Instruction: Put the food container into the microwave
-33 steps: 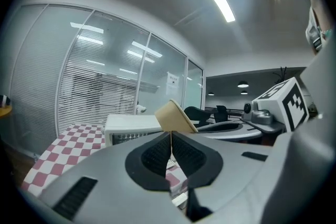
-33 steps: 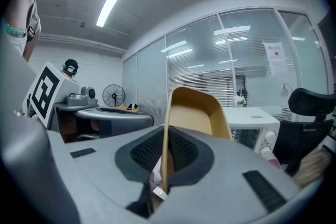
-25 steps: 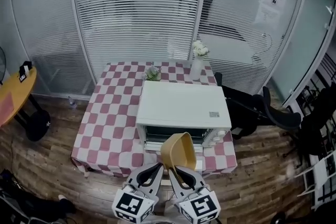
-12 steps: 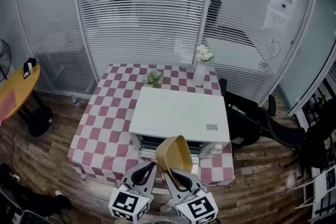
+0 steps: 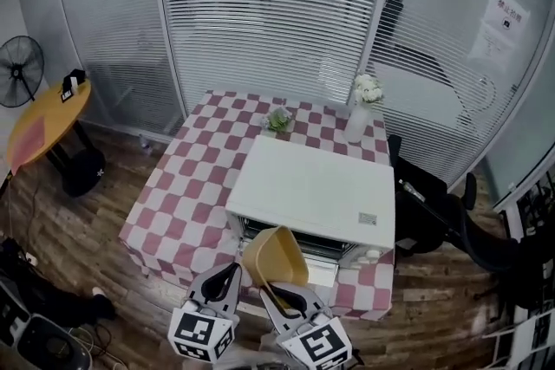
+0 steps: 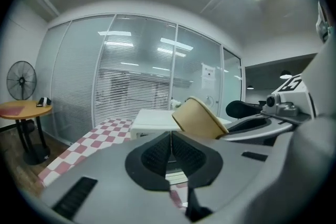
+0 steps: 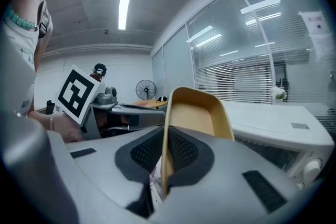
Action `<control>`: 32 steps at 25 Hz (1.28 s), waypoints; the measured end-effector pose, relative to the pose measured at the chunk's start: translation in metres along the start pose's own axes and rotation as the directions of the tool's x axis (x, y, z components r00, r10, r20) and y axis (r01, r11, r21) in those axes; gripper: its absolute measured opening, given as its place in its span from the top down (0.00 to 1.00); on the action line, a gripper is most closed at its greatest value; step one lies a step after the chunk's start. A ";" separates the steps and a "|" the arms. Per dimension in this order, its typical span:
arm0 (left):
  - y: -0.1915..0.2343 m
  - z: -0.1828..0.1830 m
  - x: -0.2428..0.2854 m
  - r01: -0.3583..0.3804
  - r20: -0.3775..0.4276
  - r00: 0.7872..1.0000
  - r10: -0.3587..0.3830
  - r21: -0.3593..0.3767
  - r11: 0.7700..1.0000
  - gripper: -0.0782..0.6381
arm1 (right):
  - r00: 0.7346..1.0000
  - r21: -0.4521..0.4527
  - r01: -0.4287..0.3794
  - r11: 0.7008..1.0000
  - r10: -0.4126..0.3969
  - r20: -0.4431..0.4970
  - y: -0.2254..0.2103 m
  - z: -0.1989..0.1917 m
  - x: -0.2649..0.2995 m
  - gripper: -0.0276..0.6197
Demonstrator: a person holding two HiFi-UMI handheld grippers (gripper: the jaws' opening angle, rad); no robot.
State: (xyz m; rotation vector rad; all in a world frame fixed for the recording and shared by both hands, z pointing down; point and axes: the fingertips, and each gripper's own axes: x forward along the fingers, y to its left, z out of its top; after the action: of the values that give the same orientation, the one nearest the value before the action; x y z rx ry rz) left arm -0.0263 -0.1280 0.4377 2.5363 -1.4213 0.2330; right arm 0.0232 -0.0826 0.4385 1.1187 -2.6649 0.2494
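The yellow food container [image 5: 273, 256] is held tilted on its side before the front of the white microwave [image 5: 314, 192]. My right gripper [image 5: 271, 290] is shut on its wall, which the right gripper view shows pinched between the pads [image 7: 181, 150]. The container [image 7: 195, 112] rises above the jaws there, open side facing the microwave [image 7: 278, 119]. My left gripper [image 5: 231, 275] is just left of the container and holds nothing. In the left gripper view its pads [image 6: 157, 153] meet, with the container [image 6: 199, 118] to the upper right. The microwave's door seems to hang open below its dark front.
The microwave stands on a red-and-white checkered table [image 5: 186, 186] with a white vase of flowers [image 5: 357, 119] and a small plant [image 5: 278, 119] at the back. Black chairs [image 5: 434, 217] stand to the right; a yellow round table [image 5: 42, 121] and a fan [image 5: 21, 69] to the left.
Both grippers have shifted left and slightly down, carrying the container from the middle of the microwave's front toward its left part. The right grip on the container is unchanged.
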 end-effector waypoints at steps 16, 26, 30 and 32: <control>0.028 -0.023 -0.012 -0.091 -0.068 0.994 0.088 -0.050 0.995 0.87 | 0.977 0.016 -0.135 0.991 0.136 -0.163 0.010 -0.069 0.048 0.94; 0.009 -0.018 0.021 -0.068 -0.075 0.995 0.064 -0.052 0.996 0.87 | 0.957 -0.002 -0.087 0.996 0.083 -0.278 -0.045 -0.108 0.049 0.94; -0.003 -0.014 0.034 -0.063 -0.060 0.996 0.060 -0.058 0.996 0.87 | 0.949 -0.049 -0.081 0.996 0.062 -0.309 -0.067 -0.117 0.048 0.94; -0.008 -0.015 0.039 -0.056 -0.061 0.997 0.052 -0.060 0.997 0.87 | 0.946 -0.074 -0.072 0.995 0.044 -0.321 -0.078 -0.119 0.048 0.94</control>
State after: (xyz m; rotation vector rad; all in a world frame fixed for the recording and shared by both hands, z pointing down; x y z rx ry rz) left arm 0.0006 -0.1520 0.4605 2.4243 -1.4531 0.2671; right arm 0.0645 -0.1400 0.5707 0.8893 -2.3985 0.2970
